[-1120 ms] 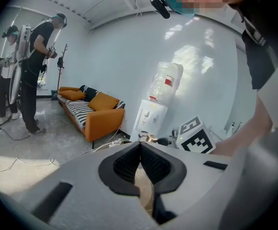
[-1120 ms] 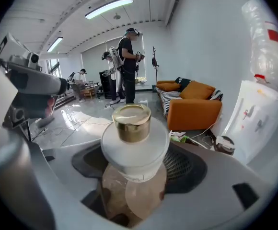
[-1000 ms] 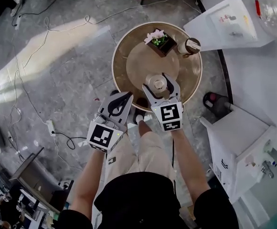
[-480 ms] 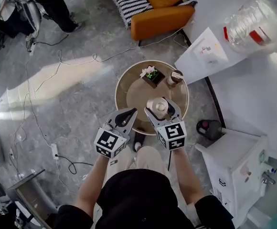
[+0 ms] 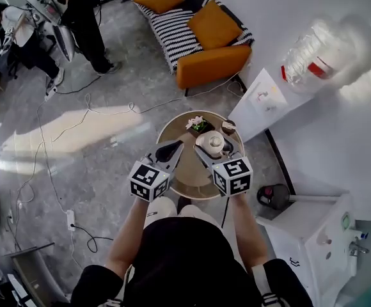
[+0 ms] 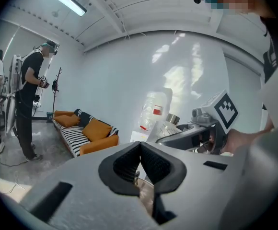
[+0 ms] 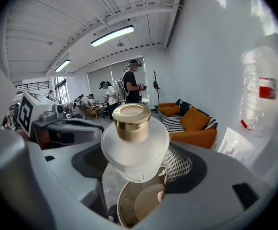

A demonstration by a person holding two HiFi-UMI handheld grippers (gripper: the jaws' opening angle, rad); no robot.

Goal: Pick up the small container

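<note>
The small container point(image 5: 212, 144) is a frosted glass bottle with a gold cap point(image 7: 131, 120). My right gripper point(image 5: 213, 148) is shut on its round body point(image 7: 135, 149) and holds it upright in the air above the round brown table point(image 5: 187, 169). That table shows far below between the jaws in the right gripper view point(image 7: 138, 204). My left gripper point(image 5: 167, 151) hovers just to the left at about the same height, its jaws pressed together point(image 6: 140, 160) with nothing between them. In the left gripper view the right gripper point(image 6: 192, 132) and the bottle point(image 6: 169, 124) appear to the right.
On the table's far side stand a small potted plant point(image 5: 197, 125) and a dark-lidded cup point(image 5: 229, 127). An orange and striped sofa point(image 5: 206, 46) lies beyond. A water dispenser point(image 5: 313, 59) and white cabinets point(image 5: 310, 230) line the right wall. Two people point(image 5: 77, 18) stand far left, with cables point(image 5: 109, 114) on the floor.
Both grippers have risen well above the table, the right one carrying the container up with it. The head view now takes in far more of the room.
</note>
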